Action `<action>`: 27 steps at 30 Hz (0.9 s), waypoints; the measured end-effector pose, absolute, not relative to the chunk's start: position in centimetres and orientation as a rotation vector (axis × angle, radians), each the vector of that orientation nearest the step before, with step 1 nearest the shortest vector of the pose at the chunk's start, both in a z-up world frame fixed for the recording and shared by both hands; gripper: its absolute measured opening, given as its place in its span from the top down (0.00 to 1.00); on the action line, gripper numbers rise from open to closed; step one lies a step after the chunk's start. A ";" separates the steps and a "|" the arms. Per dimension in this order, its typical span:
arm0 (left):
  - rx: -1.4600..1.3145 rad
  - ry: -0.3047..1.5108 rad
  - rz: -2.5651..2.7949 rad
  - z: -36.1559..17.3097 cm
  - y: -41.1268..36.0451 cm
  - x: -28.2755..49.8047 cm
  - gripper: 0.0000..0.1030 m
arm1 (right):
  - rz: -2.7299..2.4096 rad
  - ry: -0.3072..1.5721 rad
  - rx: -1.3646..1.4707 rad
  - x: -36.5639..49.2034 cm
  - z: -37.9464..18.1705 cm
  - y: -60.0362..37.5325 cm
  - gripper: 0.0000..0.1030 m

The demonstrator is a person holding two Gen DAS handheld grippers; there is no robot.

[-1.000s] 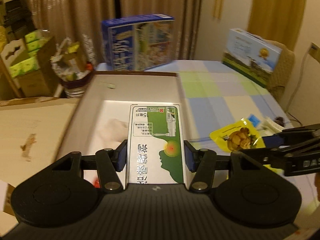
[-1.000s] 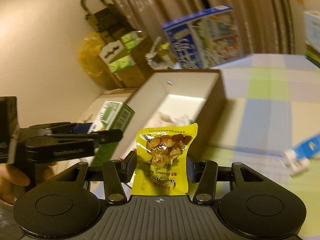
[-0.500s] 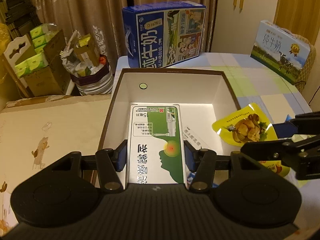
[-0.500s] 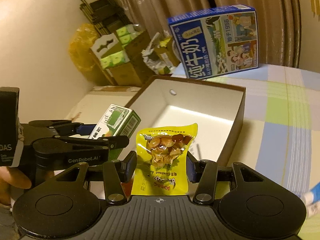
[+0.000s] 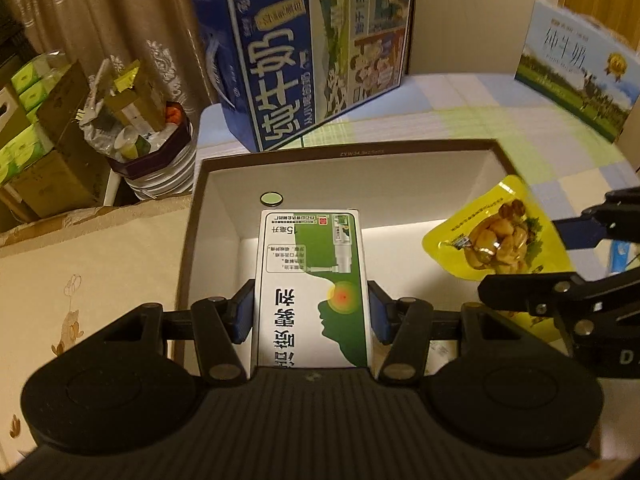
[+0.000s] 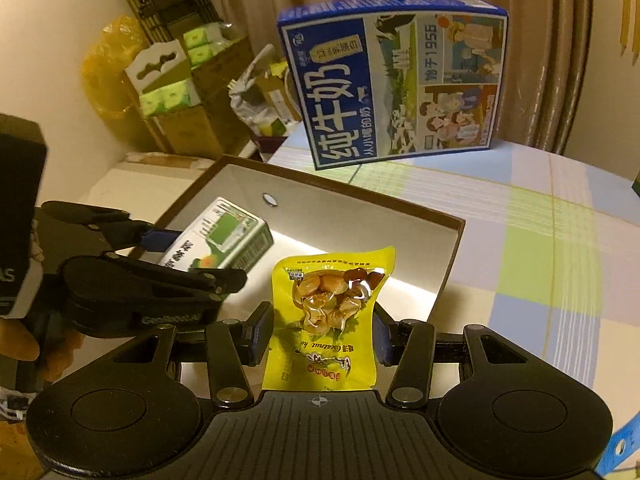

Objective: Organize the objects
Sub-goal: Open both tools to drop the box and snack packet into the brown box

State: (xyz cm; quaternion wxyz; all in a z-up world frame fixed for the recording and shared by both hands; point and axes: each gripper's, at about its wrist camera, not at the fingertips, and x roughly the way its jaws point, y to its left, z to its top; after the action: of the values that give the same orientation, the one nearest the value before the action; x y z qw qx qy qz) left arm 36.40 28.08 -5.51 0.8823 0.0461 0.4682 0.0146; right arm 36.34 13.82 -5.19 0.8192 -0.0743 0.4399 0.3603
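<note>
Two hand-held tongs hang side by side over an open storage box (image 5: 192, 248) with dark outer walls and a white inside, which sits on a worktop (image 6: 560, 248) covered in a pale checked cloth. The box lies near the worktop's left edge.

The left tongs (image 5: 311, 312) are clamped on the long sides of a white and green medicine carton (image 5: 312, 280), blue pads pressing each flank. The carton is held lengthwise, pointing into the box and tilted downward over its floor, apparently so it can be laid flat inside.

The right tongs (image 6: 320, 330) pinch a yellow snack pouch (image 6: 328, 312) with a clear window showing brown nuts. The pads close on the pouch's two edges, leaving the top half free and standing up. It hangs above the box's right-hand part, beside the carton and not touching it.

Both items are above the box, neither resting on its floor yet. Holding them apart seems meant to give each its own spot.

A tall blue milk carton case (image 6: 396, 80) stands upright at the worktop's far edge, behind the box. A second, paler milk case (image 5: 580, 68) sits toward the far right corner. Cardboard boxes and a full waste bin (image 5: 152, 160) stand on the floor beyond the left edge.
</note>
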 end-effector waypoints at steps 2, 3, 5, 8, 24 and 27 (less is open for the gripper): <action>0.105 0.990 0.014 -6.2 28.1 37.5 0.50 | 0.765 0.944 -0.169 36.9 -5.6 14.2 0.54; 0.108 1.002 0.009 -6.6 28.1 38.0 0.50 | 0.764 0.947 -0.173 37.1 -5.7 14.3 0.54; 0.121 1.018 0.002 -7.3 28.0 38.9 0.50 | 0.764 0.954 -0.180 37.5 -6.1 14.5 0.54; 0.124 1.035 -0.004 -8.1 28.0 39.7 0.50 | 0.762 0.960 -0.192 37.7 -6.3 14.7 0.54; 0.118 0.997 -0.004 -7.1 28.7 39.6 0.41 | 0.743 0.938 -0.247 38.6 -6.9 15.2 0.51; 0.109 0.986 -0.003 -6.6 28.8 39.3 0.38 | 0.733 0.903 -0.261 38.6 -6.7 15.1 0.47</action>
State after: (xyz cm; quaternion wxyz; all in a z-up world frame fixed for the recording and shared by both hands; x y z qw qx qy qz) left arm 39.28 28.82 -6.61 0.8795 0.0523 0.4730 -0.0016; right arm 38.57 15.14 -6.67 0.8277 -0.1227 0.4251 0.3453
